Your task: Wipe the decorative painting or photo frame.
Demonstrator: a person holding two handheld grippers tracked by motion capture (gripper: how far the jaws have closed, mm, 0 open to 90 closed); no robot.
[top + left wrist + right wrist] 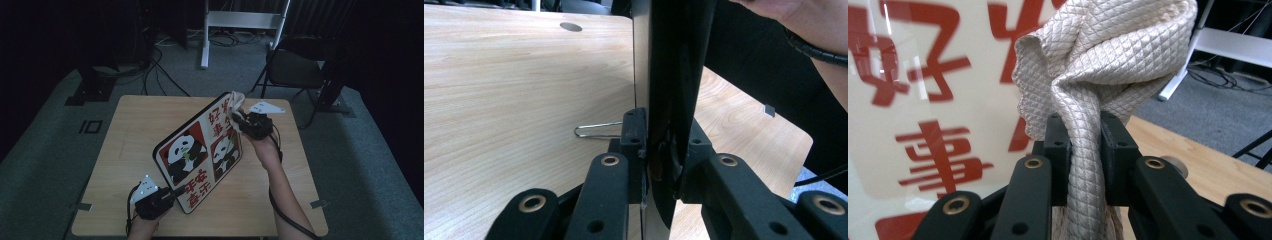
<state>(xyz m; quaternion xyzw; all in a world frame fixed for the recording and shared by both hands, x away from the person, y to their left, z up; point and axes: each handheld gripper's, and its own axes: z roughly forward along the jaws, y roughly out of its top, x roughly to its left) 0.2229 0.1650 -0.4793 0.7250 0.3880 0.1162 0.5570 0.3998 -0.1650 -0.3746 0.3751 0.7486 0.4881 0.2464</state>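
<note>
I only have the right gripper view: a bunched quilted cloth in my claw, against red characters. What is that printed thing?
Observer: A panda picture board, standing tilted on edge on the table.
Operator: What keeps it up?
Observer: The left claw is clamped on its lower edge.
Operator: Where does my cloth touch it?
Observer: The cloth sits at the board's top corner, held by the right claw.
</note>
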